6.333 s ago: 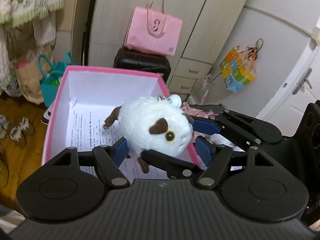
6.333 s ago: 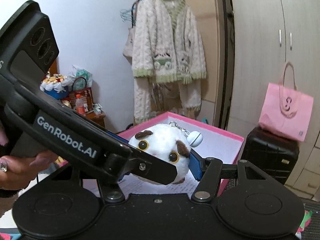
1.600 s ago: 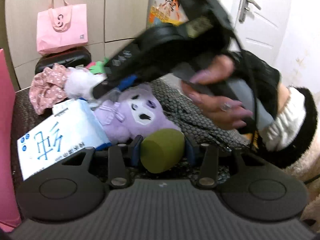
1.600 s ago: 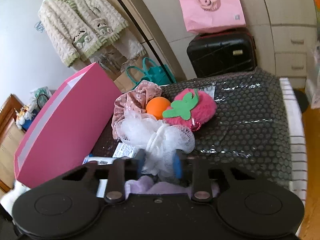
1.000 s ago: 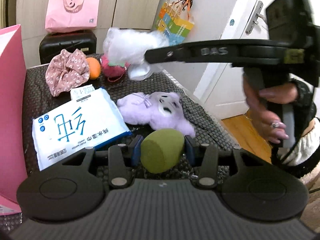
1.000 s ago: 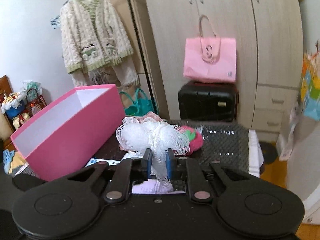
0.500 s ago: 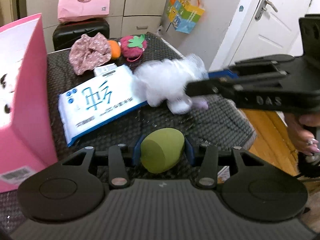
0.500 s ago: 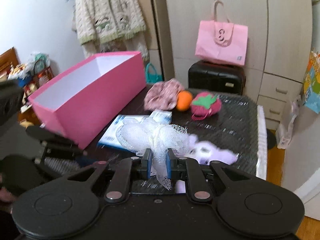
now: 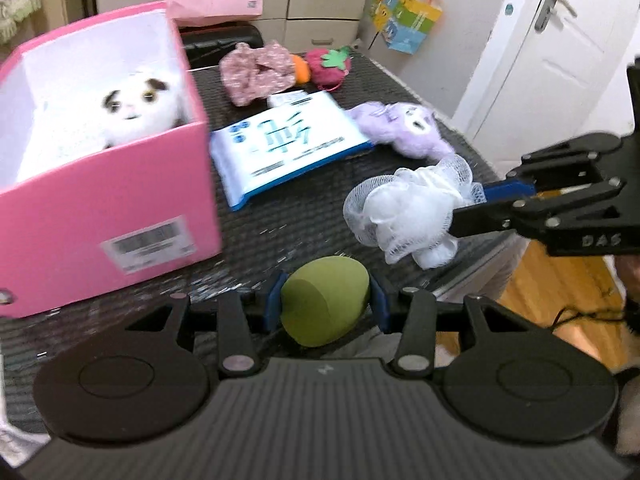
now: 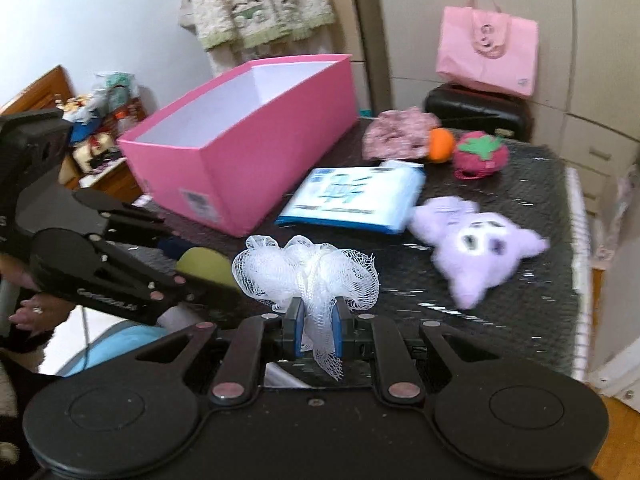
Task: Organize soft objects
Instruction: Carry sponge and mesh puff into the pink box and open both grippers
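Tilting downward, left gripper pinches green sponge; right gripper pinches mesh pouf.

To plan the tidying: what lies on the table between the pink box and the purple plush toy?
A blue-and-white tissue pack lies flat between the pink box and the purple plush toy; both wrist views show it.
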Tool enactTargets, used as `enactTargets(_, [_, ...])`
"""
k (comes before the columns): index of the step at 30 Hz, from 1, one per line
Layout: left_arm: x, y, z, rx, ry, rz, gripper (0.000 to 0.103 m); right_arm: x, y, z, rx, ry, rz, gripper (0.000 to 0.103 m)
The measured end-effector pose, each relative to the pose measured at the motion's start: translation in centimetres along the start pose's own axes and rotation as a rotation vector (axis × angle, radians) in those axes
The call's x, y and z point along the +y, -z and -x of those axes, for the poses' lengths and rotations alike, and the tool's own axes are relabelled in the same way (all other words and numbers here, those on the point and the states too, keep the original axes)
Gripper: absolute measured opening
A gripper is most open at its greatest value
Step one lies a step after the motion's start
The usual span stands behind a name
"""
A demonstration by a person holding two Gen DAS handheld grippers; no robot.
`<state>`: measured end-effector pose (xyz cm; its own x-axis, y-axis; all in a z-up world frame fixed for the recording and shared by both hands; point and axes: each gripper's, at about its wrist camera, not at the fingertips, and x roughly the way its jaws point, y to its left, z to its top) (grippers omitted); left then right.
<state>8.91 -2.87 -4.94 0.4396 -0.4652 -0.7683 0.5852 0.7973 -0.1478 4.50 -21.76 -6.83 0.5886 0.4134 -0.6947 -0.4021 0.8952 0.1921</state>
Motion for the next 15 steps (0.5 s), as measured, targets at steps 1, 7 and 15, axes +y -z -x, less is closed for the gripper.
enactTargets(1, [0.3,0.3,0.5,0.009,-0.013,-0.003,0.043,0.5,-0.2,-0.2,0.006,-0.027,0.008,0.018])
enactTargets(7, [2.2,1.3,4.1,0.048,-0.02,0.023,0.043,4.4,-2.4,-0.7,0.025,-0.131,0.115,0.018])
enactTargets(15, [4.8,-0.3,10.5,-0.067,-0.117,0.006,0.044,8.2,-6.7,-0.2,-0.073,-0.204,0.204,0.018])
